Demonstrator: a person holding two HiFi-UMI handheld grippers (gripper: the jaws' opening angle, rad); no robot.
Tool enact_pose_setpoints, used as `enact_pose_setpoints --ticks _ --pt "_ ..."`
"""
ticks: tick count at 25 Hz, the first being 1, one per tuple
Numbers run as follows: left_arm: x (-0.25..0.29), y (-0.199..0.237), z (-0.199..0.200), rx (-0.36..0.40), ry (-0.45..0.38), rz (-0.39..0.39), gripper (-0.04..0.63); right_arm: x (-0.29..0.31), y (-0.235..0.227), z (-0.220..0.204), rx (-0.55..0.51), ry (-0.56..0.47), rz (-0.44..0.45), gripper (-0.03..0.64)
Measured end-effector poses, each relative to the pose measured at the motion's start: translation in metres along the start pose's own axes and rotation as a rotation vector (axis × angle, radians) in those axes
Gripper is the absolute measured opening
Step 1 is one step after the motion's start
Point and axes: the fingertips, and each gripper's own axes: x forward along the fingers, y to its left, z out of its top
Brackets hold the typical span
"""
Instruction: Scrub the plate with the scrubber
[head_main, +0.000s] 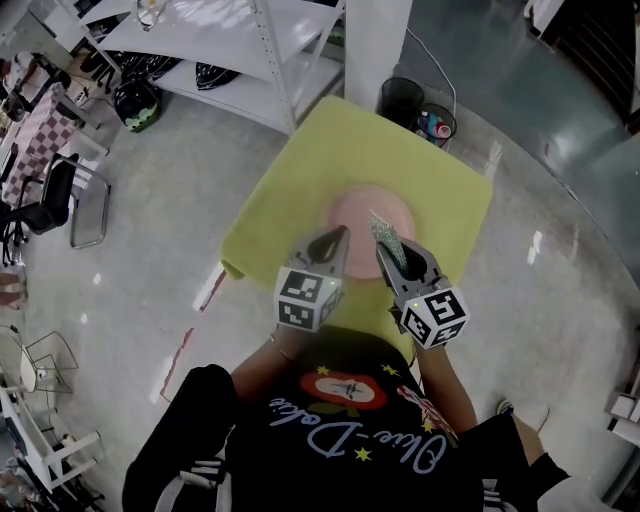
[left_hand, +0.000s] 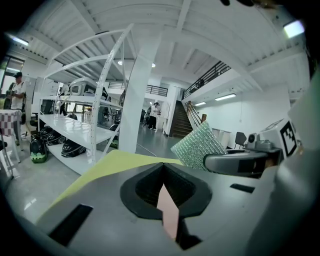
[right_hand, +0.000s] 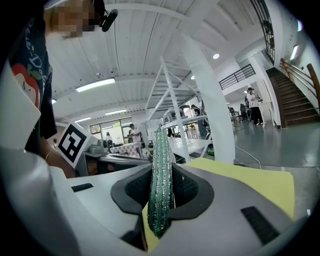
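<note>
A pink plate lies in the middle of a yellow-green table. My left gripper is over the plate's near left edge. In the left gripper view its jaws are closed tip to tip, and a sliver of the pink plate shows through the slit under them. My right gripper hovers over the plate's near right edge, shut on a sparkly green scrubber. The scrubber stands on edge between the right jaws. It also shows in the left gripper view as a green scrubber.
A white shelf rack and a white pillar stand beyond the table. A black bin sits at the table's far corner. Chairs stand on the floor at the left. The person's torso is at the near edge.
</note>
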Motion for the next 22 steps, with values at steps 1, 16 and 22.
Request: enact_pose_setpoints --ticks 1,16,22 --pt "-0.0002 0.0003 -0.0012 0.002 0.001 0.001 0.002 -0.0005 0.0002 -0.0008 0.001 0.000 -0.001 0.066" --pt "-0.0004 0.0042 0.0045 -0.013 -0.002 -0.005 0.002 0.0034 0.0004 0.0031 0.006 0.000 -0.016 0.066" --pt "0.0003 0.0041 0.0058 -0.008 -0.008 -0.005 0.002 0.0008 -0.0008 0.0071 0.024 -0.033 -0.014 0.066"
